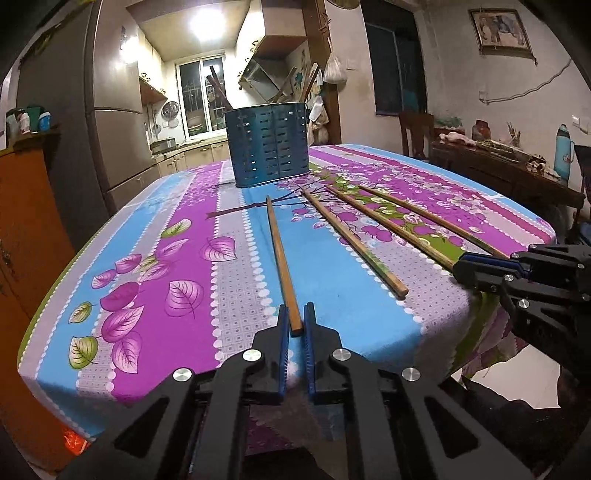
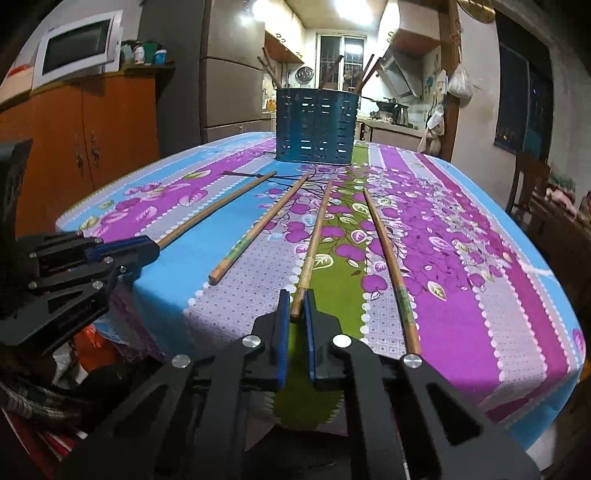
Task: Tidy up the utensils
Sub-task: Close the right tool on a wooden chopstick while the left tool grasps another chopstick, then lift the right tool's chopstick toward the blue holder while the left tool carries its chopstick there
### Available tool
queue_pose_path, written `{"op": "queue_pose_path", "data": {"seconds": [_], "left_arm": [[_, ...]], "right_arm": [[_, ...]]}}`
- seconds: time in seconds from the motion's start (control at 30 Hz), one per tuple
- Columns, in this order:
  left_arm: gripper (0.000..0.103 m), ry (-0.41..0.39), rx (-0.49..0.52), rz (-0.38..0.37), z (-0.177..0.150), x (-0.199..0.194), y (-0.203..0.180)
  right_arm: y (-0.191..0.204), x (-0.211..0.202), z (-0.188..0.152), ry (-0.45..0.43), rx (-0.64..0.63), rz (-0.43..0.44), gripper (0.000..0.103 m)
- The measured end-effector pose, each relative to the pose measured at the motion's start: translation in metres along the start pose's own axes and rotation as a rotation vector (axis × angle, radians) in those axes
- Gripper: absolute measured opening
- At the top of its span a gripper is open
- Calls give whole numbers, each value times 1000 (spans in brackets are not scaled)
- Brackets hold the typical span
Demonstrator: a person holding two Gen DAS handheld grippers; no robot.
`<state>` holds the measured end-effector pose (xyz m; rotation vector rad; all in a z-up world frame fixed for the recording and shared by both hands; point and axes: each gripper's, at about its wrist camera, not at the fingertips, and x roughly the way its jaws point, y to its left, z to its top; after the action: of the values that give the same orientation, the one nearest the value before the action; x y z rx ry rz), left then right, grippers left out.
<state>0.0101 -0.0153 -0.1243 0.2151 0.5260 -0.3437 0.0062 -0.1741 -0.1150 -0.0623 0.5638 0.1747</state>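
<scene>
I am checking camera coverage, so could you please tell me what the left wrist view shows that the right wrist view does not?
Only the left wrist view shows the framed picture on the wall and the blue thermos on the side table.

Only the right wrist view shows the white microwave on the orange cabinet.

Both show the blue utensil holder at the far end of the floral tablecloth, four chopsticks lying on it, the left hand-held gripper around the leftmost chopstick and the right hand-held gripper around the third chopstick.

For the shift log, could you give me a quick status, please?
Left gripper and right gripper each straddling a chopstick end, not clamped. Two chopsticks untouched. Blue holder unobstructed.
</scene>
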Motion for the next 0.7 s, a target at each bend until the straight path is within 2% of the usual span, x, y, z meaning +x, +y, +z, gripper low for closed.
{"op": "queue_pose_path", "data": {"seconds": [0.2,0.37,0.47,0.7], "left_arm": [[8,-17,12,25,8,-5,4],[8,-59,9,55,27,-17,14],[8,-95,-30,31,48,-29,25],[8,-195,-46,2,110,-46,47]], "right_arm": [[1,-11,7,-47,0,-16,5],[-7,-25,29,-113,8,-30,5],[-10,-35,45,-159,-13,-34,5],[-18,-50,106,-287,-106,-14,5]]}}
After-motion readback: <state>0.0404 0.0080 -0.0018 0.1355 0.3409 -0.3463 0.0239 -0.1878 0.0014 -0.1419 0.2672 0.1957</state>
